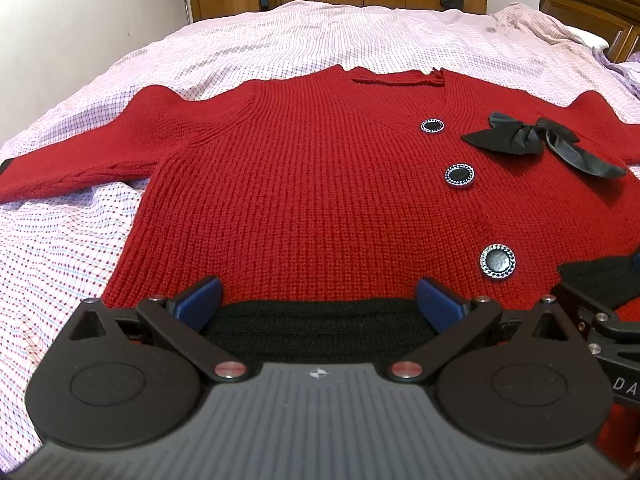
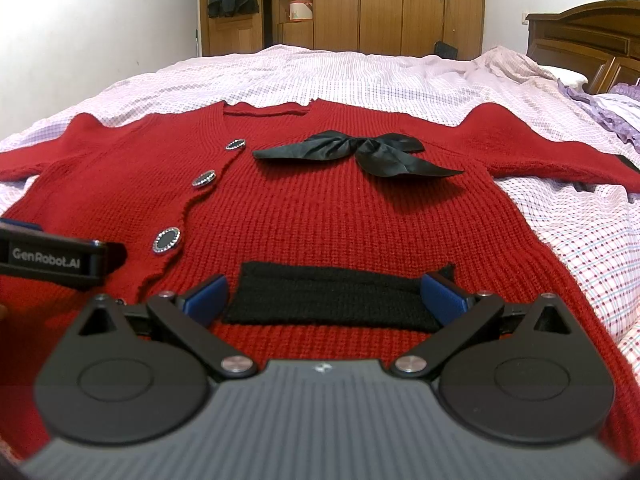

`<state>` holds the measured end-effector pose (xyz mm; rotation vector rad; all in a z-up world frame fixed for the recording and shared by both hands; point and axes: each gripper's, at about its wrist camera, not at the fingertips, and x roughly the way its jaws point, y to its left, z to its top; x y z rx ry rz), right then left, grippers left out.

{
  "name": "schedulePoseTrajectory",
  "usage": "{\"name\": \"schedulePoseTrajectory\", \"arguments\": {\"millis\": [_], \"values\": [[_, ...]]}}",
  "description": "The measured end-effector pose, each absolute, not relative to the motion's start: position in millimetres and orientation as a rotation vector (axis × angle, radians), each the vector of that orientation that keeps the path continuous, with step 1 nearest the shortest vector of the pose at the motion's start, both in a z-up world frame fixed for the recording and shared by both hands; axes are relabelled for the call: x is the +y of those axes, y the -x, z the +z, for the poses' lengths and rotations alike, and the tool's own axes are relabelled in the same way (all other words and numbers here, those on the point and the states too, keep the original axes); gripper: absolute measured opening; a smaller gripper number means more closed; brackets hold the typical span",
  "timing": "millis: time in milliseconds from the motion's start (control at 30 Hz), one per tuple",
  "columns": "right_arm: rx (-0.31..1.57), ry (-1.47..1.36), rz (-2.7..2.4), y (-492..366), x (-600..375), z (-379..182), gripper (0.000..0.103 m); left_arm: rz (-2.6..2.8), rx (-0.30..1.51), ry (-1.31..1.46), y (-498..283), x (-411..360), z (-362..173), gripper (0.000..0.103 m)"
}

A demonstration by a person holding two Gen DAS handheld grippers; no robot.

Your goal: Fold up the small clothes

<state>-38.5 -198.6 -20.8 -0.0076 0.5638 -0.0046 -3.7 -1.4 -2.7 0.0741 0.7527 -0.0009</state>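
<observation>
A small red knit cardigan [image 1: 304,184] lies flat, front up, on the bed, sleeves spread to both sides; it also shows in the right wrist view [image 2: 320,220]. It has three black round buttons [image 1: 459,175], a black satin bow [image 1: 532,138] [image 2: 360,150] and black pocket bands [image 1: 316,324] [image 2: 332,298]. My left gripper [image 1: 319,300] is open, its blue fingers either side of the left black band near the hem. My right gripper [image 2: 325,296] is open, its fingers either side of the right black band. The left gripper's side [image 2: 56,258] shows in the right wrist view.
The bed is covered with a pink checked sheet [image 1: 64,240] [image 2: 592,240]. A wooden headboard [image 2: 588,44] and purple crumpled bedding [image 2: 612,116] are at the right. Wooden wardrobes [image 2: 380,4] stand beyond the bed's far edge, a white wall at the left.
</observation>
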Motion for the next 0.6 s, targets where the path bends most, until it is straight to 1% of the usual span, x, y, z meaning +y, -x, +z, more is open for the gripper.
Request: {"name": "schedulePoseTrajectory", "arguments": {"millis": [600], "values": [[0.563,0.011,-0.005,38.8,-197.9,-20.9,0.103,0.000,0.751,-0.077,4.6,-2.7,-3.1,0.103]]}}
